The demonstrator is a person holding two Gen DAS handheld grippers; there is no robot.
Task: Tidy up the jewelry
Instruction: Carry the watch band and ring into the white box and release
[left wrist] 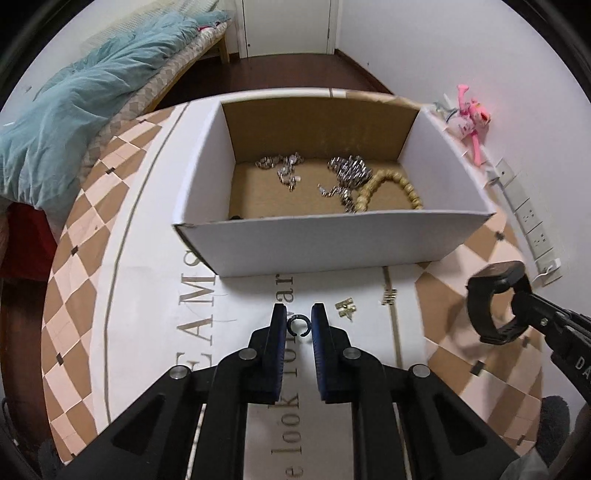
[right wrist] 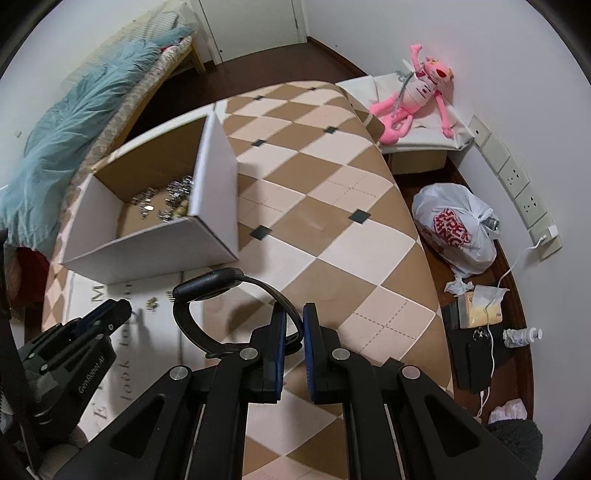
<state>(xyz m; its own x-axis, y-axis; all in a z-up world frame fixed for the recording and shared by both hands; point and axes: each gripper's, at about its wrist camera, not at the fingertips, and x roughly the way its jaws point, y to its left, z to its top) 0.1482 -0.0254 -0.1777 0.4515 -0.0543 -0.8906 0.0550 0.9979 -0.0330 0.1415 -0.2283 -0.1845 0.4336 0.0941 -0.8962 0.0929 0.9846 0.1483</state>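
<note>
Your room has white walls, a dark floor, a white door (left wrist: 286, 26) and a bed (left wrist: 92, 96) under a teal cover beyond the table (right wrist: 332, 229), whose cloth is a tan-and-cream diamond check with a white band. The print on that band is cut off by the box and your grippers; you can read only "AM", "look" and "ar". The open white box (left wrist: 325, 243) stands on the band, its near wall hiding part of the floor inside; silver chains (left wrist: 347, 170) and a bead bracelet (left wrist: 391, 190) lie in it. A pink plush (right wrist: 413, 99) lies against the wall, and a white bag (right wrist: 456, 229) with red lettering too creased to read sits on the floor. Your left gripper (left wrist: 298, 325), marked "GenRobot.AI" on its side, is narrowly parted around a small dark ring (left wrist: 297, 325); whether the pads touch it is unclear. Your right gripper (right wrist: 294, 325) pinches the strap of a black watch (right wrist: 221, 295) held above the cloth. Small gold pieces (left wrist: 345, 308) lie just past the ring, too small to identify.
</note>
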